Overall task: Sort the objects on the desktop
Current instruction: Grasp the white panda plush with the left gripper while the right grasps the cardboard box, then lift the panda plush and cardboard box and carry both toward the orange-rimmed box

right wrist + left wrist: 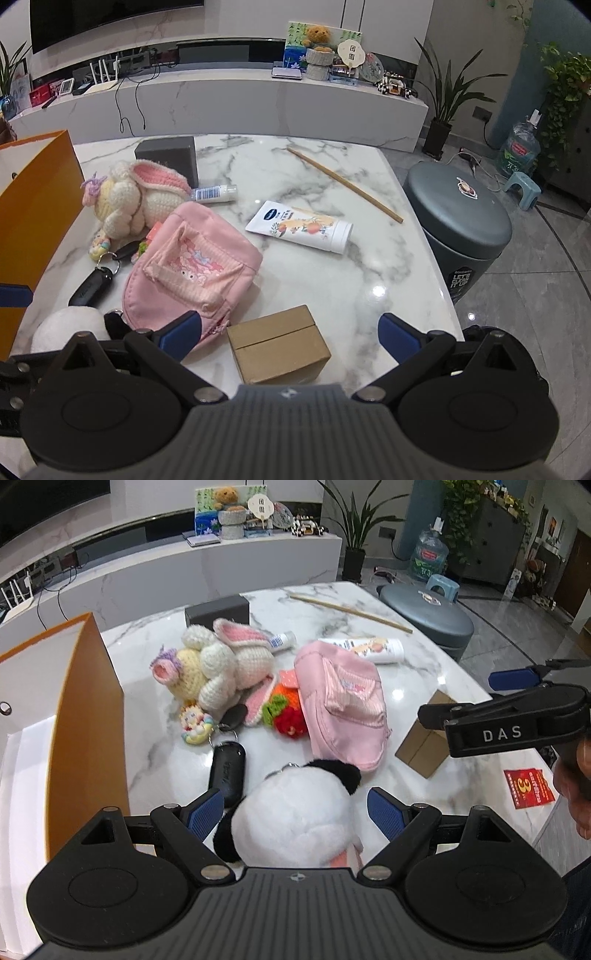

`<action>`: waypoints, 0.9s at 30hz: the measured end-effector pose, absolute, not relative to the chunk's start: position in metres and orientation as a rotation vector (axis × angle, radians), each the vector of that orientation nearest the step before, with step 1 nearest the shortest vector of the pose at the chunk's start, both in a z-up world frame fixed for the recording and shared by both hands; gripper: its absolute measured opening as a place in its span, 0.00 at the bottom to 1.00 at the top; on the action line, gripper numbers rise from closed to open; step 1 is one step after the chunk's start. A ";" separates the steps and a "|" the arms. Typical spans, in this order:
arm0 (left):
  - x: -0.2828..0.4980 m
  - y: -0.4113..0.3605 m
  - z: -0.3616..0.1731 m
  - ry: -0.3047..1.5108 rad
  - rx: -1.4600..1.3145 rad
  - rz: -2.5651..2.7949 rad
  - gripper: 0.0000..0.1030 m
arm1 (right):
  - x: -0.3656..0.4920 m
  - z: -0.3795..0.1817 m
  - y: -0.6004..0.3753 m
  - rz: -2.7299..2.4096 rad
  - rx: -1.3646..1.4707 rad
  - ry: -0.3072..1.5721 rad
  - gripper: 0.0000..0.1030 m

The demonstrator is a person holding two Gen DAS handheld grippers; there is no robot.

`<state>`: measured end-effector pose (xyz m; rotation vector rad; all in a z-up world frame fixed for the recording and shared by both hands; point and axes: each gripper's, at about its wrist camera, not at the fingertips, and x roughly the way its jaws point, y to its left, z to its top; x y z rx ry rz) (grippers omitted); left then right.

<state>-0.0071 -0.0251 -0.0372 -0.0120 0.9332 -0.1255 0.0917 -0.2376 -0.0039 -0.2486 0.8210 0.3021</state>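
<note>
A white and black panda plush [295, 823] lies at the near table edge, between the spread fingers of my left gripper [295, 805], which is open and straddles it without squeezing. My right gripper [290, 332] is open around a small brown cardboard box [277, 343], its fingertips apart from the box sides. In the left wrist view the right gripper shows at the right edge [517, 701]. A pink pouch [192, 266], a crochet bunny [221, 661], a black key fob [227, 771], a hand cream tube [303, 225] and a small white tube [214, 194] lie on the marble table [332, 288].
An orange paper bag [85, 716] with a white inside stands at the table's left. A grey box [166, 155] and a wooden stick [343, 184] lie at the back. A red packet [528, 786] lies near the right edge. A grey bin [465, 218] stands beside the table.
</note>
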 end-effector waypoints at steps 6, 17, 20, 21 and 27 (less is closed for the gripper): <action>-0.016 -0.029 -0.047 0.974 -0.002 -0.139 0.98 | 0.099 -0.021 -0.237 0.302 -0.279 0.864 0.99; -0.012 -0.027 -0.080 1.034 -0.031 -0.108 0.98 | 0.112 -0.044 -0.235 0.324 -0.339 0.893 0.99; -0.009 -0.024 -0.086 1.056 -0.055 -0.111 0.97 | 0.113 -0.048 -0.230 0.339 -0.386 0.895 0.99; -0.008 -0.022 -0.088 1.066 -0.063 -0.110 0.97 | 0.112 -0.050 -0.229 0.347 -0.402 0.893 0.97; -0.010 -0.021 -0.088 1.062 -0.058 -0.109 0.97 | 0.112 -0.055 -0.229 0.371 -0.413 0.917 0.85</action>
